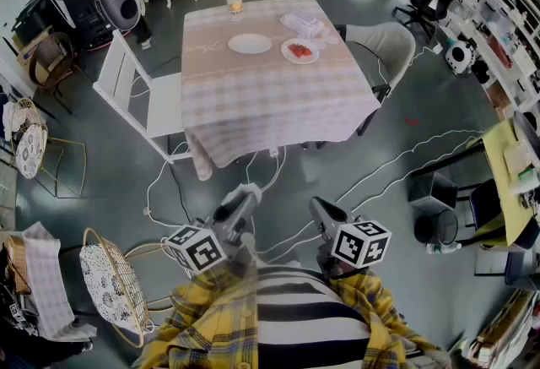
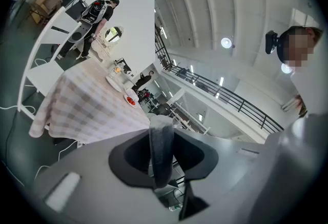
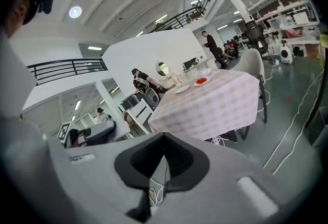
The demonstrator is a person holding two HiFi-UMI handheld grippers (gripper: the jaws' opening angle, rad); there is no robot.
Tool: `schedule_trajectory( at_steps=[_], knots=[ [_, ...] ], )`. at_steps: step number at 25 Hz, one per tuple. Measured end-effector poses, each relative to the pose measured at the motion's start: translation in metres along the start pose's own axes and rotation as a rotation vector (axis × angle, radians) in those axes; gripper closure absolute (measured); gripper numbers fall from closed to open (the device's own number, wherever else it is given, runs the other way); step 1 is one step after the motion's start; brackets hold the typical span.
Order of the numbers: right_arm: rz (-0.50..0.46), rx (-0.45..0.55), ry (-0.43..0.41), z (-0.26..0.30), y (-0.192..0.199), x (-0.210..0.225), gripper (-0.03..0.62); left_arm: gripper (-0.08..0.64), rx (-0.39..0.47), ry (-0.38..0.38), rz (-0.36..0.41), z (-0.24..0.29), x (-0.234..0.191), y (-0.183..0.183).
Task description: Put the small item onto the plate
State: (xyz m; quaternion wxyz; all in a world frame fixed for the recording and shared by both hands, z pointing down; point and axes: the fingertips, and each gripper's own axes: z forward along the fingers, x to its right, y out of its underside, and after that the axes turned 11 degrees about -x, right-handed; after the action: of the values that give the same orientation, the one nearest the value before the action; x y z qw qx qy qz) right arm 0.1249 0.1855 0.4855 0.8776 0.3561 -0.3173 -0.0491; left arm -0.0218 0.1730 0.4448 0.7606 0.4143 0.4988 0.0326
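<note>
An empty white plate (image 1: pixel 250 44) lies on the checked table (image 1: pixel 270 105), far ahead of me. Right of it a second plate (image 1: pixel 300 51) carries small red items (image 1: pixel 299 47). Both grippers hang near my body, well short of the table. The left gripper (image 1: pixel 246 192) and the right gripper (image 1: pixel 319 205) point towards the table over the floor. In the left gripper view the left gripper (image 2: pixel 161 125) shows as a single grey bar with no gap and nothing in it. The right gripper (image 3: pixel 163 164) shows only a thin seam and holds nothing.
A bottle (image 1: pixel 234 2) and a crumpled clear bag (image 1: pixel 305 24) sit at the table's far side. A white chair (image 1: pixel 126 84) stands to its left, a grey chair (image 1: pixel 384 46) to its right. Cables (image 1: pixel 278 177) trail over the floor in front of me. A wicker chair (image 1: pixel 110 283) is at my left.
</note>
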Motion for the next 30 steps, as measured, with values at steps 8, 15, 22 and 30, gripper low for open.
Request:
schedule_trajectory(
  at_steps=[8, 15, 22, 30],
  knots=[
    [0.004, 0.002, 0.006, -0.0008, 0.0004, 0.0043, 0.591, 0.468, 0.003, 0.001, 0.004, 0.0012, 0.0006, -0.0002],
    [0.037, 0.013, 0.008, 0.0017, -0.0009, 0.0042, 0.591, 0.468, -0.008, 0.006, -0.002, 0.0031, -0.0006, 0.0009],
    [0.039, -0.004, 0.012, 0.0050, 0.0004, 0.0051, 0.591, 0.468, -0.006, 0.011, -0.015, 0.0039, -0.0025, 0.0027],
    [0.042, -0.004, 0.004, 0.0080, -0.0010, 0.0022, 0.591, 0.468, -0.005, 0.013, -0.018, 0.0062, -0.0022, 0.0024]
  ],
)
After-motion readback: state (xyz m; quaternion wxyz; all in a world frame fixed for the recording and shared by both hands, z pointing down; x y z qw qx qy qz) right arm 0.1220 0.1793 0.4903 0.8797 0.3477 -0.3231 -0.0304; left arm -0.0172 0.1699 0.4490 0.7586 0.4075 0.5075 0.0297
